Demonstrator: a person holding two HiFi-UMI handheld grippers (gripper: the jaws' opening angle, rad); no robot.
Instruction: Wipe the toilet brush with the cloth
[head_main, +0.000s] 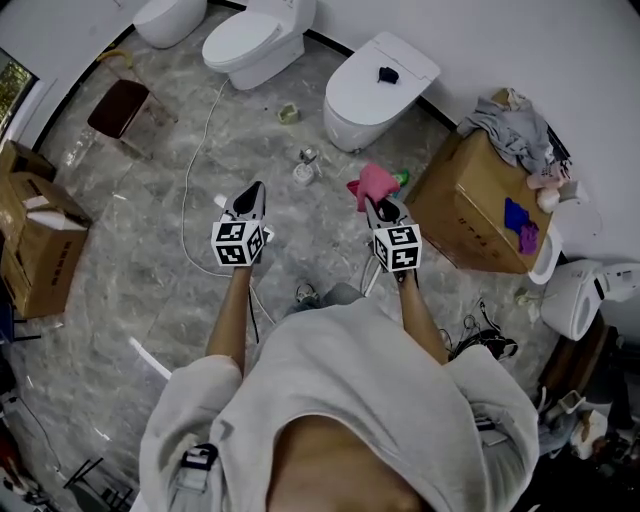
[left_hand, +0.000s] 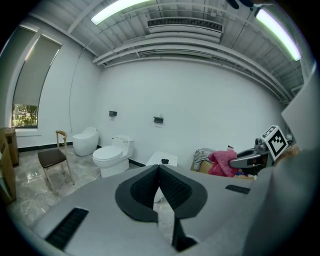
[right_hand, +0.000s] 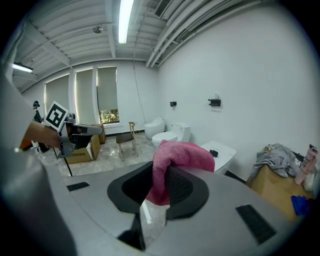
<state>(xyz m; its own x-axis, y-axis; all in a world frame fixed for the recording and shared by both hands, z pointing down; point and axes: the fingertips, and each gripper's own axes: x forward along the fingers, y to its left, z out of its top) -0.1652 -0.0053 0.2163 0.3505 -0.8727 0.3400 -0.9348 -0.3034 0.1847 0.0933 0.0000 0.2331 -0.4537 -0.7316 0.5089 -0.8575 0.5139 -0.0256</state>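
Cloth (right_hand: 180, 152), pink and fluffy, is pinched between the jaws of the right gripper (head_main: 378, 208). Its bulk flops over the jaw tips and a fold hangs down between the ribbed pads. The left gripper (head_main: 252, 195) is closed with nothing in it, its two pads meeting at the tips. Both are held out in front of the person at about the same height, well apart from each other and pointing slightly downward over the grey marble floor (head_main: 150, 290).

Ahead of the grippers, a small pale object (head_main: 305, 168) stands on the floor, lying between the two in the head view. It may be the toilet brush in its holder, but it is too small to tell. Neither gripper touches it.

Beyond it, a white toilet (head_main: 375, 85) with a squarish closed lid stands against the wall, with a small dark item (head_main: 388, 74) on the lid. Two more toilets stand further along the same wall, and a wooden chair (head_main: 120, 108) is near them. To the right of the cloth sits a cardboard box (head_main: 470, 215) with grey clothes (head_main: 515, 130) heaped on top.
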